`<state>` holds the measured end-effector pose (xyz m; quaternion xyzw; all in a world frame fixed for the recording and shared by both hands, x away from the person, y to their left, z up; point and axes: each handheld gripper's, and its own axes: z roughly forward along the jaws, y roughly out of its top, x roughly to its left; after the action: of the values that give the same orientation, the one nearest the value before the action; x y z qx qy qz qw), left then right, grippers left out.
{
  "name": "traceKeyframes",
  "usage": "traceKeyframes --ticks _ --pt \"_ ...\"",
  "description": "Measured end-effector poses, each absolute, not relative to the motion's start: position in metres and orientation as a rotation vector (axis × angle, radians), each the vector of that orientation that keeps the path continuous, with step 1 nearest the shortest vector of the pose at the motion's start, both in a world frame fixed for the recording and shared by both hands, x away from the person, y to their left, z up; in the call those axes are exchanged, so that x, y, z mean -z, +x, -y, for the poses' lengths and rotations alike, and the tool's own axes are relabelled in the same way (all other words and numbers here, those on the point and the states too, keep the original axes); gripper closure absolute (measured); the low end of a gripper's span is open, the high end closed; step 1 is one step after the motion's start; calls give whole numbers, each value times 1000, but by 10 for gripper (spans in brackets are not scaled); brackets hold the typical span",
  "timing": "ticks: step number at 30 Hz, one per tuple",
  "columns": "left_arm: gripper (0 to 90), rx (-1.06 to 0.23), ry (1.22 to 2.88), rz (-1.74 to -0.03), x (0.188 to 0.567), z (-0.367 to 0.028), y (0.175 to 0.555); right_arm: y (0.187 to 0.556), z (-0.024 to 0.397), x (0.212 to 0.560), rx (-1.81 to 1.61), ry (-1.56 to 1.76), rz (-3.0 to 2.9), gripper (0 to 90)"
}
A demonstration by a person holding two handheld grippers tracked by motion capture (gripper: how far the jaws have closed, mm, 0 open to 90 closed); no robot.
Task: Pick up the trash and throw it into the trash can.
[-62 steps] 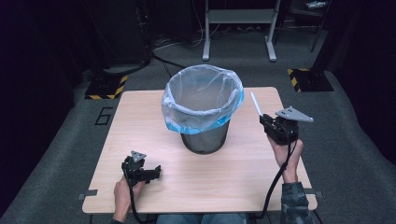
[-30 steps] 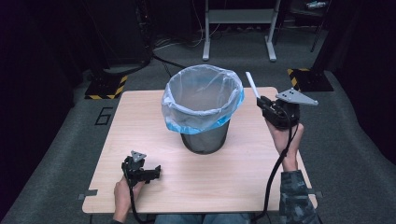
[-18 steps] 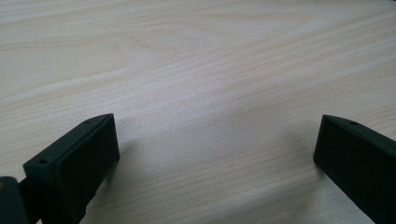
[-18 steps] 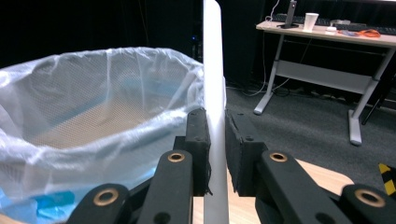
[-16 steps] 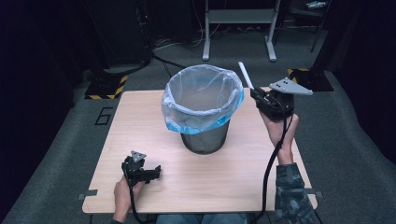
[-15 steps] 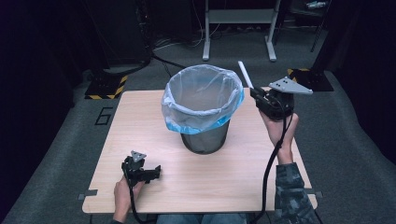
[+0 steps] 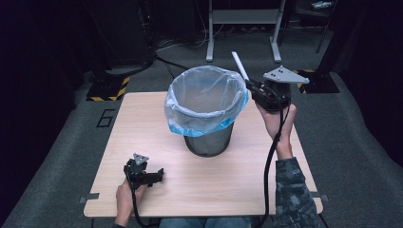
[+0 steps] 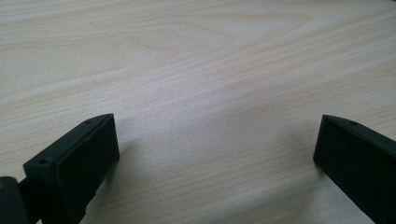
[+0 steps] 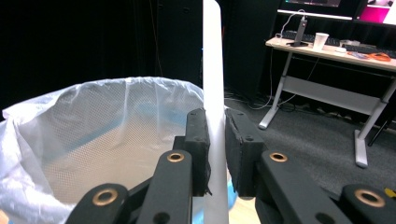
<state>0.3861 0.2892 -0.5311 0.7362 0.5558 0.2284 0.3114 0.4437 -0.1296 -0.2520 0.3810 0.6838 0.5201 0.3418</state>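
On the wooden worktop (image 7: 142, 123) stands a mesh bin (image 7: 207, 114) lined with a clear bag, at whose two o'clock rim the right tongs (image 7: 251, 88) pinch a white stick (image 7: 239, 65) upright, while the left tongs (image 7: 154, 176) gape empty at seven o'clock.

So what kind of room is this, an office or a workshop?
Probably a lab or test room. A lone wooden table stands on grey carpet with black-and-yellow hazard tape on the floor behind it, and a desk with a keyboard, cables and a paper cup sits further back among dark curtains.
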Motion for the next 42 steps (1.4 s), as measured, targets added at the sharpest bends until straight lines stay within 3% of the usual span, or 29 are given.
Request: traceKeyframes --ticks 23,42 --pt "0 -604 1938 -1470 531 -289 386 475 74 215 -1374 879 -1834 796" --pt "0 -606 1939 -1465 531 -289 386 505 23 213 -1435 793 -1885 794"
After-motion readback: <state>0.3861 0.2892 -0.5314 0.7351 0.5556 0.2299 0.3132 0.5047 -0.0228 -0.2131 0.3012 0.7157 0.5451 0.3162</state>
